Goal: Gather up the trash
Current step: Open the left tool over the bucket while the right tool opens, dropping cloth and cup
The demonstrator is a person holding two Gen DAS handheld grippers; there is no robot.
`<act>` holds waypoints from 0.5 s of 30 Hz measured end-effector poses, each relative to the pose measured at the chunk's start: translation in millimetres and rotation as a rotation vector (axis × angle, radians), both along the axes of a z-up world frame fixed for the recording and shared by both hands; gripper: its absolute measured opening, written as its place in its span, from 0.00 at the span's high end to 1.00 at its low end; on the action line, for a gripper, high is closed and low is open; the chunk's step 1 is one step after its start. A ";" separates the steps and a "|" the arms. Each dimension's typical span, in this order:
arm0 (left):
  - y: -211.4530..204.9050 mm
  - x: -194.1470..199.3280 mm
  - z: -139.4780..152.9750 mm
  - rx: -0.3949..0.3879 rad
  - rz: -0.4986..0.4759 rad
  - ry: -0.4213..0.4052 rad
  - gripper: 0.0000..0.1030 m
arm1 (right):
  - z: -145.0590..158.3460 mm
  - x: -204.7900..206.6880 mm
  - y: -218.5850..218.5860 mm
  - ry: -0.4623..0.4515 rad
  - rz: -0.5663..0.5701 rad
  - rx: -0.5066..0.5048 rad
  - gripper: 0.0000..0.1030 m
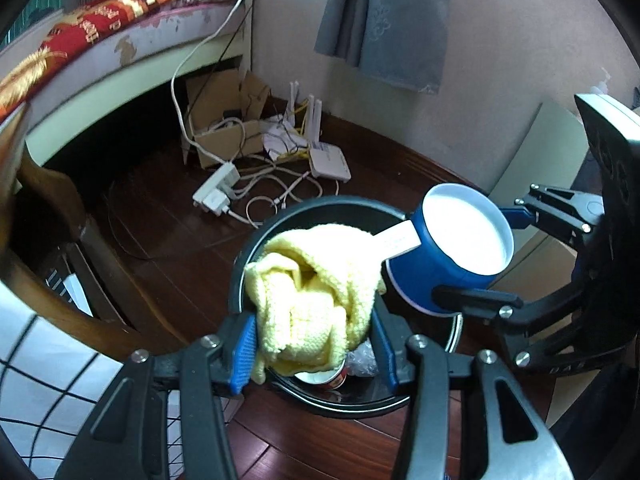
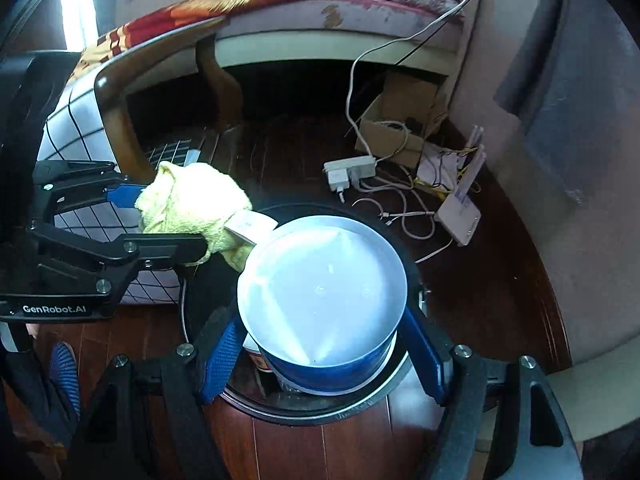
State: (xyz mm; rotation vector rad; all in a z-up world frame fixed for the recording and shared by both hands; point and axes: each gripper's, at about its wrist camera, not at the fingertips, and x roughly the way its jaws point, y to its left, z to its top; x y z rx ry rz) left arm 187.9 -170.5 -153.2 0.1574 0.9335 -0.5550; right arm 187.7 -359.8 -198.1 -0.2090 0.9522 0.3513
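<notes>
The left gripper [image 1: 314, 354] had its fingers [image 1: 243, 354] pinching one bunched yellow knitted cloth [image 1: 308, 300], which hung over the open mouth of the single black bin [image 1: 240, 276] on the dark wooden floor [image 1: 160, 240]. A white paper strip [image 1: 396, 238] stuck out from under the cloth toward the cup. To the right, the right gripper [image 2: 322, 354] had its fingers [image 2: 220, 354] clamped across one blue paper cup [image 2: 320, 296], white inside, also held above the bin. Neither piece had been dropped, so the release was what remained. Already in the bin lay at least one red-and-white cup [image 1: 324, 378] and some crumpled clear plastic [image 1: 362, 360], so part of the collecting seemed done. Whether more trash waited elsewhere I could not tell.
</notes>
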 end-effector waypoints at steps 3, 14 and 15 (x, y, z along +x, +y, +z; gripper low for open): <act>-2.2 3.7 -7.9 0.005 0.002 0.019 0.51 | -9.6 6.1 1.6 0.017 0.008 -0.009 0.26; -2.5 14.9 -33.1 0.053 0.077 0.021 0.04 | -50.9 21.1 -14.6 0.112 -0.050 -0.113 0.00; 2.3 12.4 -30.8 0.053 0.099 0.003 0.04 | -50.4 20.5 -18.9 0.108 -0.061 -0.109 0.00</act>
